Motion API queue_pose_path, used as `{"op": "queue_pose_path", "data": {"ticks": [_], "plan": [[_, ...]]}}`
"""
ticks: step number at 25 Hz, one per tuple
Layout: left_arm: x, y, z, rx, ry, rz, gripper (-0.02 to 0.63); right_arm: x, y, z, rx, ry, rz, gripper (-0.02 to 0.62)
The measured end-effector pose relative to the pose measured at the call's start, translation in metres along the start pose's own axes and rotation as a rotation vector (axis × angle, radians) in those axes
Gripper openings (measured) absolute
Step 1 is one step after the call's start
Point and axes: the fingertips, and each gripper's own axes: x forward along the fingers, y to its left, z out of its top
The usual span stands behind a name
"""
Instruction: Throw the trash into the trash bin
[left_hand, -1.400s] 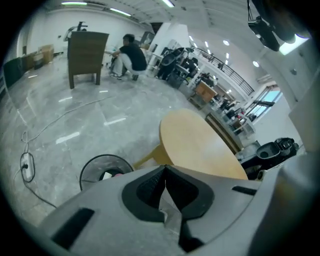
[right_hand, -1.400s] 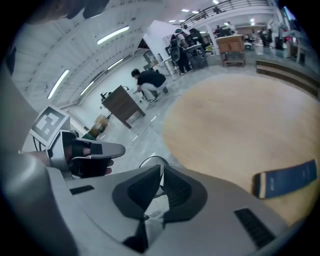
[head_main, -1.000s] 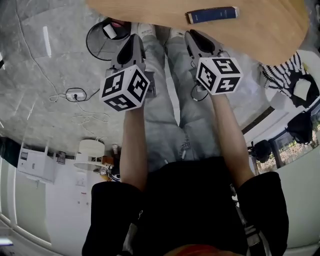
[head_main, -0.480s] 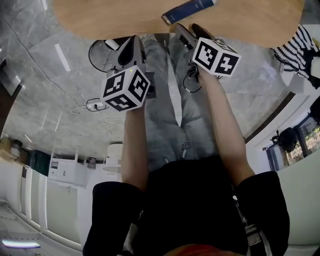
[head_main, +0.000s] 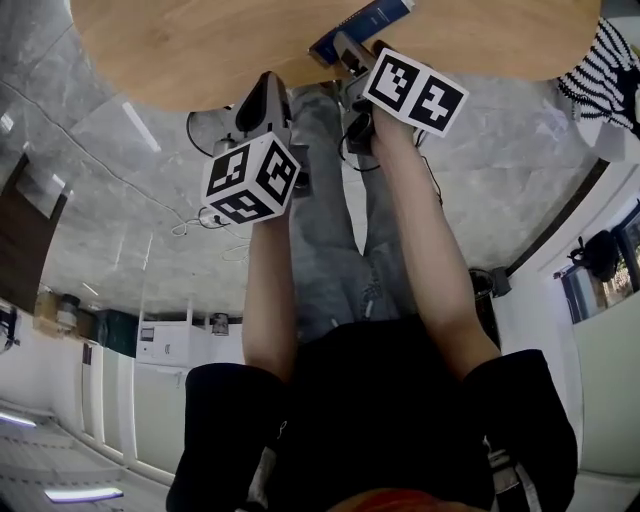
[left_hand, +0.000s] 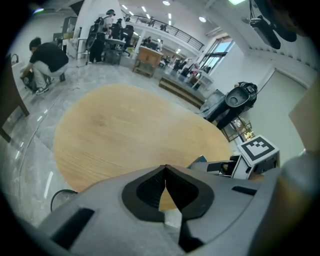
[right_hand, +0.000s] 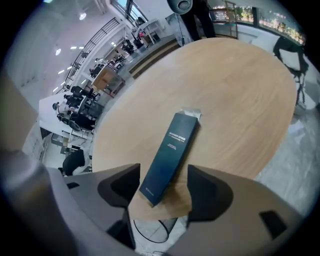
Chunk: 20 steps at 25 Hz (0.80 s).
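A long dark blue box (right_hand: 172, 150) lies flat near the edge of the round wooden table (right_hand: 235, 85); in the head view the box (head_main: 362, 18) sits at the top. My right gripper (right_hand: 164, 180) is open and its jaws have just been opening. The box's near end lies between them, and the pads stand clear of it. In the head view the right gripper (head_main: 345, 48) reaches over the table edge. My left gripper (left_hand: 165, 168) is shut, empty, and hovers by the table's rim. A black wire-ringed bin (head_main: 203, 128) stands on the floor, partly under the table.
Cables (head_main: 215, 215) trail over the grey marble floor left of my legs (head_main: 330, 230). A striped black-and-white thing (head_main: 600, 75) lies at the right. A black chair (left_hand: 235, 102) stands beyond the table. A person (left_hand: 45, 62) crouches far off.
Both grippers moved forward to the table. The right one rolled, opened and came over the box's near end. The left one stayed shut.
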Motion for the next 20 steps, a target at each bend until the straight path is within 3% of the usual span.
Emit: {"op": "queue_pose_path", "data": {"ticks": [13, 20], "plan": [[0.022, 0.006, 0.013, 0.011, 0.046, -0.024, 0.008, 0.019, -0.007, 0.004, -0.114, 0.061, -0.248, 0.253], [0.012, 0.023, 0.01, -0.038, 0.022, -0.005, 0.009, 0.018, -0.009, 0.001, -0.129, 0.086, -0.24, 0.245]]}}
